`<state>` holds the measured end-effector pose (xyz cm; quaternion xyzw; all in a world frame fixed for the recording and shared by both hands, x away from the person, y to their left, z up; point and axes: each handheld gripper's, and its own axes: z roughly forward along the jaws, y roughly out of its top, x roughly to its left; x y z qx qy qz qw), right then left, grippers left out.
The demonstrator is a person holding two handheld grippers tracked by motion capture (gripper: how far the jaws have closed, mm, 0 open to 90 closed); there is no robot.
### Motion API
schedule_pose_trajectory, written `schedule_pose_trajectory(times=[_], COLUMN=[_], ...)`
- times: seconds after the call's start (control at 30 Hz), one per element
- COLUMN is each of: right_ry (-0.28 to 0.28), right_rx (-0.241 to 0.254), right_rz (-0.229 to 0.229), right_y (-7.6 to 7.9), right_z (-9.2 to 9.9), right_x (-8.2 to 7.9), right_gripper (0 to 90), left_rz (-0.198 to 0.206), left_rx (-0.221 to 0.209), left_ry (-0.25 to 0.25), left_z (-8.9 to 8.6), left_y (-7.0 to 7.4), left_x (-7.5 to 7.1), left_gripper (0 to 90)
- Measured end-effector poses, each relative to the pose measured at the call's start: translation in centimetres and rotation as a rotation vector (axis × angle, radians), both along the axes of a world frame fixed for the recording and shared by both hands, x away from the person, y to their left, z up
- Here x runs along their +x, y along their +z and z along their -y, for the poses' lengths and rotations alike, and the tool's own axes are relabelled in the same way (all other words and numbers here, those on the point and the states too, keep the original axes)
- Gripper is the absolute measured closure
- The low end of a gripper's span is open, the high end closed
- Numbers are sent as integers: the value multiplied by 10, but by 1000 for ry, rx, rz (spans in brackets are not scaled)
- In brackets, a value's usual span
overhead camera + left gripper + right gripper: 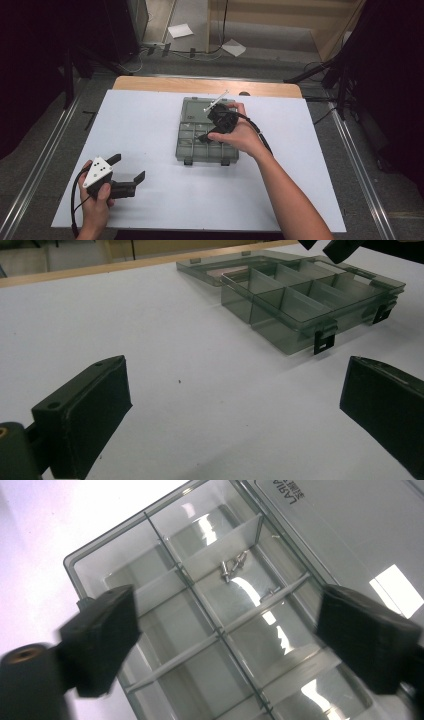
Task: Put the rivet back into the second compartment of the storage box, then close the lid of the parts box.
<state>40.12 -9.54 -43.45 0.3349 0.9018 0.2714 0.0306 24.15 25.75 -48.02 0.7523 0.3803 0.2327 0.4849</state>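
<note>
Right gripper wide open (empty) above organizer box.

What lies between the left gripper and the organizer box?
Nothing but bare white table. The left gripper view shows open surface between the left gripper and the box; the high view agrees.
</note>
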Motion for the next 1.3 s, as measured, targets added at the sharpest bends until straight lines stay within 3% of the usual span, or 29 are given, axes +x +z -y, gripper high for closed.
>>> schedule_pose_trajectory(times=[0.07,0.3,0.53,0.8,1.3], right_ry=[-12,-35,-69,-89,-108], right_rx=[-1,23,56,63,78], right_rz=[-7,6,15,17,35], right_y=[-1,-2,-4,-3,-1], right_z=[2,15,33,46,59], right_x=[-2,-5,-6,-6,-6], right_gripper=[24,0,0,0,0], left_rz=[-2,-22,-1,-12,0], left_rx=[-6,-9,-14,2,-7], left_ry=[-2,-19,-50,-65,-102], left_z=[2,10,28,39,68], left_y=[0,0,8,12,22], left_x=[0,7,14,30,61], left_gripper=[0,0,0,0,0])
